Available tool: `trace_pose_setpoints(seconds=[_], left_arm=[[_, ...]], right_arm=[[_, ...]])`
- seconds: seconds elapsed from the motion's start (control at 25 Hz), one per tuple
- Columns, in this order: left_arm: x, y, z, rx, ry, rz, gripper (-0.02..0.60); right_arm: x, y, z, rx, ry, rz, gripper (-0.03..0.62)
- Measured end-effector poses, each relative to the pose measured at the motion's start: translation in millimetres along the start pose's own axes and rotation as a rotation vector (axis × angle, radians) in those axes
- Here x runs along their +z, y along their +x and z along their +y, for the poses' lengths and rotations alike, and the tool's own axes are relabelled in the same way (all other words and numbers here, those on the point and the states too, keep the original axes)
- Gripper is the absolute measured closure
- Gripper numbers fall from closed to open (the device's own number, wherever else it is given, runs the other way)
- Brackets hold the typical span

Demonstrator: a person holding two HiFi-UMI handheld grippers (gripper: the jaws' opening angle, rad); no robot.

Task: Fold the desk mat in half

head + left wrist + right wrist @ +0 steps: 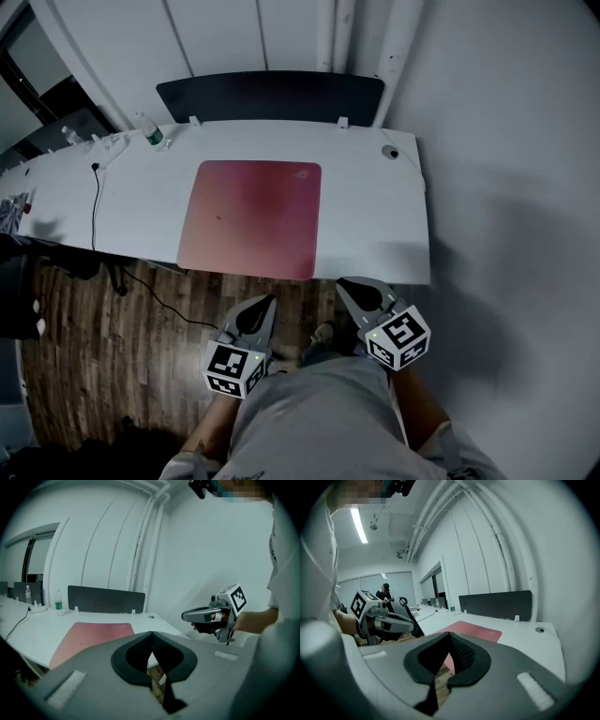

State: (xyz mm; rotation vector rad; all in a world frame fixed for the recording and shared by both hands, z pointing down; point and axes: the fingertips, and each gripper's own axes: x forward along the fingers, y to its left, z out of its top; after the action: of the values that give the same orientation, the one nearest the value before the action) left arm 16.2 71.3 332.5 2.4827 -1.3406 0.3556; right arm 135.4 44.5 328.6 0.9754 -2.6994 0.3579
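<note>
On the white desk [375,216], right up against its near edge, the red desk mat [251,218] lies flat and fully open, with nothing on it. The 2 tools hang short of the desk, over the wooden floor [112,337]. The left gripper [267,302] and the right gripper [344,284] each have their jaws pressed together, with nothing between them. The mat looks thin, soft and light, probably grippy underneath, so I'd expect it to bend easily but drag a little. The 2 near corners, just by the desk's front edge, look the best places to pinch.
</note>
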Motion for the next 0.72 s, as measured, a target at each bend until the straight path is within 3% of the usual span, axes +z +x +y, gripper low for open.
trace_pose_setpoints(seconds=[0.36,0.72], left_arm=[[25,49,2,0.025,0.017,0.0,0.563],[33,76,2,-0.028,0.042,0.03,0.563]], right_arm=[[6,11,-50,0.045,-0.008,0.025,0.587],[6,26,-70,0.03,0.022,0.031,0.586]])
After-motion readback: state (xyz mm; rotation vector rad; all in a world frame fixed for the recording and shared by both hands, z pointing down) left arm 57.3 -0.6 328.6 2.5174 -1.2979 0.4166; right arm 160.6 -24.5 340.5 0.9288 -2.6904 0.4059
